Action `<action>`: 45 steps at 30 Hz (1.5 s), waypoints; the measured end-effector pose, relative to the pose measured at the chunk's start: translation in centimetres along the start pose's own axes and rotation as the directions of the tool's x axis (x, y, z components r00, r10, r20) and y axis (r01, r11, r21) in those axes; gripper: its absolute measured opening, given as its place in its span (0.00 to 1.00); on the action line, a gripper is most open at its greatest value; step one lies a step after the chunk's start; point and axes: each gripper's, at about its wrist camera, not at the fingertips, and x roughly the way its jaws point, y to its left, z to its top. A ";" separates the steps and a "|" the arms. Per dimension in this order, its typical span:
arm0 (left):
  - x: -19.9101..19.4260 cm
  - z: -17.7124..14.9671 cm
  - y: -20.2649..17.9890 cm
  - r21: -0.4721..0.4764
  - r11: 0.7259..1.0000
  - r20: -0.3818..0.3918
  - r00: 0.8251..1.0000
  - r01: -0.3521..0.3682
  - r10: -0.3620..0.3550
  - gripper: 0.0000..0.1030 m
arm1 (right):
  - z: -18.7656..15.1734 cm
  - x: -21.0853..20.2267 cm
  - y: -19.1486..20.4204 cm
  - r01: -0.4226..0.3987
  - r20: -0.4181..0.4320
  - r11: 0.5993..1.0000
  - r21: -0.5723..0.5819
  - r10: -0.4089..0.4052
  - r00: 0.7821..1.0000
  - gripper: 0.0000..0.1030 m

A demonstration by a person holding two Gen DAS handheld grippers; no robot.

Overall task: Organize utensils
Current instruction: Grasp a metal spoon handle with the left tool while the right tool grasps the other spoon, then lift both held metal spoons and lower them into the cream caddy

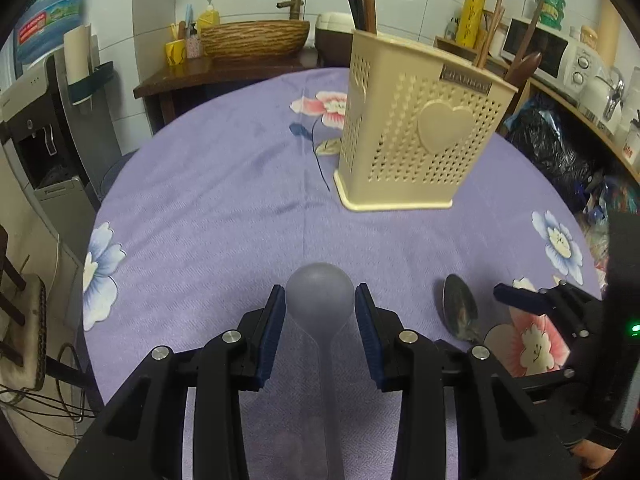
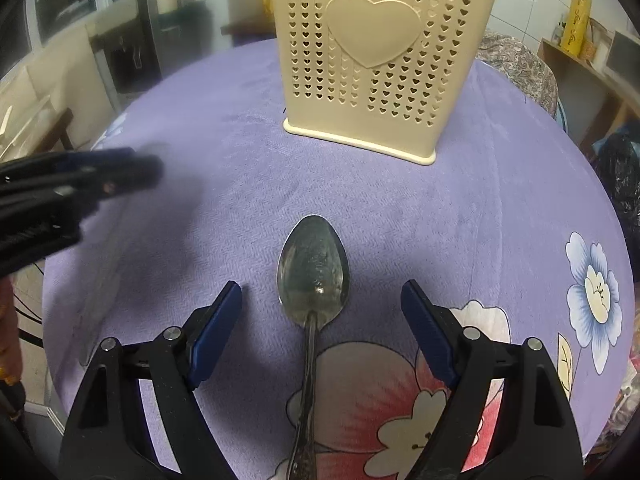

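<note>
Counting two spoons, translucent plastic spoon clenched in left claw, metal spoon lying on bench between released right claw fingers, one cream holder beyond, path clear.

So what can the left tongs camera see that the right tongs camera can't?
Only the left view shows the see-through plastic spoon pinched in the left tongs, plus the microwave and wicker basket behind. Only the right view shows the metal spoon's handle running between the open right tongs. Both show the cream utensil holder with its heart, the metal spoon's bowl and the purple flowered tablecloth.
</note>
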 end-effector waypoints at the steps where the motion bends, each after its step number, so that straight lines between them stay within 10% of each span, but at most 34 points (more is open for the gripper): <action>1: -0.1 0.1 0.0 0.000 1.000 0.005 1.000 -0.001 0.001 0.35 | 0.0 0.2 -0.1 -0.005 -0.003 1.000 0.001 0.005 1.000 0.77; 13: -0.5 0.7 -0.3 -0.014 1.000 0.035 0.999 0.008 -0.007 0.35 | 1.0 0.4 0.0 -0.039 -0.001 0.999 -0.009 0.039 0.999 0.37; 45: -7.4 2.1 -2.0 -0.007 0.999 0.256 0.966 0.051 -0.047 0.35 | 1.8 -13.2 -6.0 -0.152 0.301 0.982 0.113 0.112 0.947 0.37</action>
